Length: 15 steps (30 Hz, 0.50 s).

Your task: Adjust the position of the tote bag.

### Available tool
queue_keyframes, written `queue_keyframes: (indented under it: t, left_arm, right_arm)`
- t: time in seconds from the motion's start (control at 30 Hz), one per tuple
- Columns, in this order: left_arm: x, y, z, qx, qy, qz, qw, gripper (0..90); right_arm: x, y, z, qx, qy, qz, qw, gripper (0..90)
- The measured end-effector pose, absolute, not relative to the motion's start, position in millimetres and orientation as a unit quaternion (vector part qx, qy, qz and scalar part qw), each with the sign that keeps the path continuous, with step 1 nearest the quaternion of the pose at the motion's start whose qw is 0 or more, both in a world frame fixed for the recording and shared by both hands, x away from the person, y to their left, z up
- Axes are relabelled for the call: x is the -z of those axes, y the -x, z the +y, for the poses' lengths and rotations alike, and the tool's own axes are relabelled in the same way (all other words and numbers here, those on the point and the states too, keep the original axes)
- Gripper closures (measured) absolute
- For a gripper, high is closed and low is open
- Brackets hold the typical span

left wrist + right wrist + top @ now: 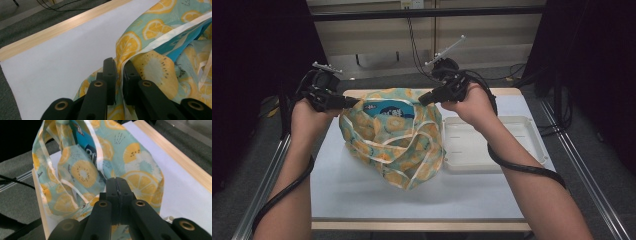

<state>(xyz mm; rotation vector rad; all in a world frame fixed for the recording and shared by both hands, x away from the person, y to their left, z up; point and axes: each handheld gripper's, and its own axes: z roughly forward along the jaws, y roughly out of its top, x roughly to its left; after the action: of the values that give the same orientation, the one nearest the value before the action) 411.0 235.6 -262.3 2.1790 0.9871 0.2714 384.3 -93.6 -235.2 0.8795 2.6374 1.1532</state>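
Holding the fruit-print bag (392,142) open by its rim is the step in hand, and in the high view it sits on the white table (362,195) just left of the white tray (492,147), with the left gripper (354,102) at its left rim and the right gripper (424,97) at its right rim, a blue packet (389,107) showing inside the mouth. To do this well, I judge both hands should lift evenly and pull apart gently so the mouth stays wide without dragging the bag toward the tray. In the left gripper view, the jaws are clenched on a fold of the bag's cloth beside its white ribbon trim (162,37); that pinch looks shallow, so any sideways tug should stay soft. In the right gripper view, the jaws are pressed fully together against the bag's near wall; whether cloth is caught between them I cannot tell, so that grip wants checking before lifting.
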Motion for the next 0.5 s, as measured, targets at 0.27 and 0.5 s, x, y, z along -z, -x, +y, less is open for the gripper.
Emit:
queue_keyframes:
  t: [0.27, 0.5]
  left_arm:
    - [253.1, -412.0, 239.8, -0.104, -0.843, 0.382, 0.364, 83.0]
    - [254.7, -415.1, 238.5, -0.104, -0.844, 0.385, 0.360, 83.1]
  right_arm:
    - [223.9, -385.8, -97.6, -0.408, -0.297, 0.861, 0.064, 90.0]
    - [220.4, -403.4, -98.6, -0.434, -0.325, 0.838, 0.059, 90.0]
